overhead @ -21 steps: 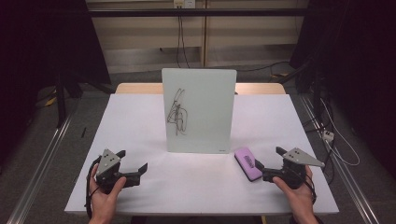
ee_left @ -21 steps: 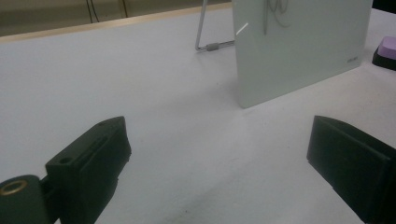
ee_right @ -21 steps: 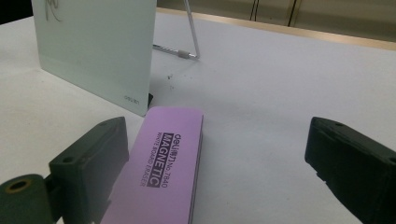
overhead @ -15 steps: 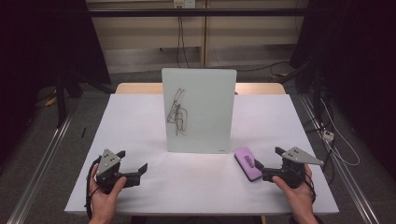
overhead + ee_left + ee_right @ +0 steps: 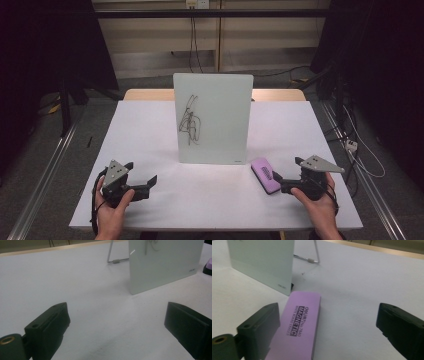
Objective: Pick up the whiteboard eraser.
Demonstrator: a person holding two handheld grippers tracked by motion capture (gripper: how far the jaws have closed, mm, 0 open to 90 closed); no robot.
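Observation:
A small whiteboard (image 5: pixel 212 119) stands upright mid-table with a black scribble (image 5: pixel 190 121) on its face. A purple magnetic eraser (image 5: pixel 265 175) lies flat to the right of its foot. My right gripper (image 5: pixel 276 186) rests on the table at the eraser's near end, open, and in the right gripper view the eraser (image 5: pixel 298 325) lies between the jaws, close to the left one, with a wide gap to the right one. My left gripper (image 5: pixel 150 185) rests near the front left, open and holding nothing, with the whiteboard (image 5: pixel 165 263) ahead of it to the right.
The white table (image 5: pixel 150 130) has bare surface left of the whiteboard and in front of it. A wire stand (image 5: pixel 112 255) props the board from behind. Metal rails (image 5: pixel 45 170) run along both sides of the table, and cables lie on the floor at the right.

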